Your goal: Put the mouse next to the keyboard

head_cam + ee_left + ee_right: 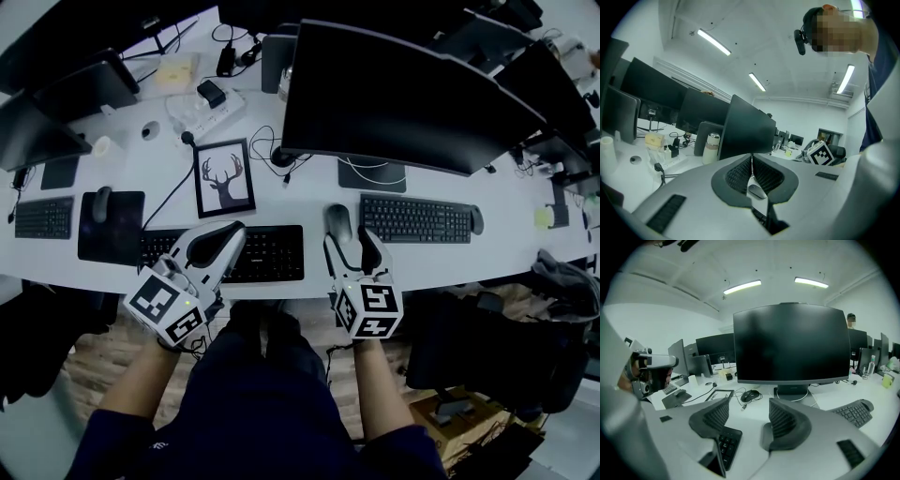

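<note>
Right gripper [352,242] holds its jaws wide apart, pressing nothing. The near end of the grey rounded mouse [338,222] lies between them on the white desk [309,202], in the bare strip between the black keyboard [272,253] and the second black keyboard [417,218]. Left gripper [225,239], jaws together and empty, is over the black keyboard by the desk's front edge.

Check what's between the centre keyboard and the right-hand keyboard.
The grey mouse lies there on the white desk, with the open right tongs at its near end. The head view shows it.
</note>
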`<action>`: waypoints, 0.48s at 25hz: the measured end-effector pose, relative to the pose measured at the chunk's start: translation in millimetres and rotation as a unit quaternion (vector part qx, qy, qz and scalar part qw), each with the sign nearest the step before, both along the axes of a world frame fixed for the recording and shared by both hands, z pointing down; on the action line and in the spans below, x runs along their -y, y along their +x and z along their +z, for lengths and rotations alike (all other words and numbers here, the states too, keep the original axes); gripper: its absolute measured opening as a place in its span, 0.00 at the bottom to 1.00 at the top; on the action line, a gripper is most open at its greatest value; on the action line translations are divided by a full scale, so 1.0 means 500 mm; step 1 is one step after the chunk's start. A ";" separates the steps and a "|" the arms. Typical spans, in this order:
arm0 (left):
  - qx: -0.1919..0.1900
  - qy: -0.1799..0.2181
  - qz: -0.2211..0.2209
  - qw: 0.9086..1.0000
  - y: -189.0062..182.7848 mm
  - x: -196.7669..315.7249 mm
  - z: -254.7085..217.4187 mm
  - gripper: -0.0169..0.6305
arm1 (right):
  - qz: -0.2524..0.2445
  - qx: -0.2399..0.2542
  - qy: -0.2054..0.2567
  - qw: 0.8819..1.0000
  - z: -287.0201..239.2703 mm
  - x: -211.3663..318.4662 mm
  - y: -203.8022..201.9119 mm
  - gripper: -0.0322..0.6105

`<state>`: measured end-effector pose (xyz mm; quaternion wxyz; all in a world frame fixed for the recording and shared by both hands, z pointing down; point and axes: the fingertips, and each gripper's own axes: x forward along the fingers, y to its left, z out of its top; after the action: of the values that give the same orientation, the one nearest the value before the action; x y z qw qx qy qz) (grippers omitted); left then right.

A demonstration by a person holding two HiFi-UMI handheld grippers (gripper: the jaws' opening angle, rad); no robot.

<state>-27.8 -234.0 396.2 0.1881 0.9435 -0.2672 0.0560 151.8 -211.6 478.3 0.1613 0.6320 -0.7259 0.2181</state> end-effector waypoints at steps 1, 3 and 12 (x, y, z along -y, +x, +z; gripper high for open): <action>-0.001 0.001 -0.001 1.000 -0.001 -0.001 -0.004 0.08 | -0.002 0.001 0.005 1.000 -0.011 -0.001 -0.003 0.47; -0.003 0.004 -0.002 1.000 -0.002 -0.003 -0.010 0.08 | -0.005 0.002 0.014 1.000 -0.030 -0.004 -0.009 0.45; -0.007 0.015 -0.009 1.000 -0.006 -0.014 -0.037 0.08 | -0.020 -0.001 0.050 0.999 -0.099 -0.019 -0.029 0.32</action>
<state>-30.8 -227.1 377.8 0.1765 0.9442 -0.2748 0.0433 137.6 -202.2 428.8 0.1351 0.6251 -0.7480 0.1777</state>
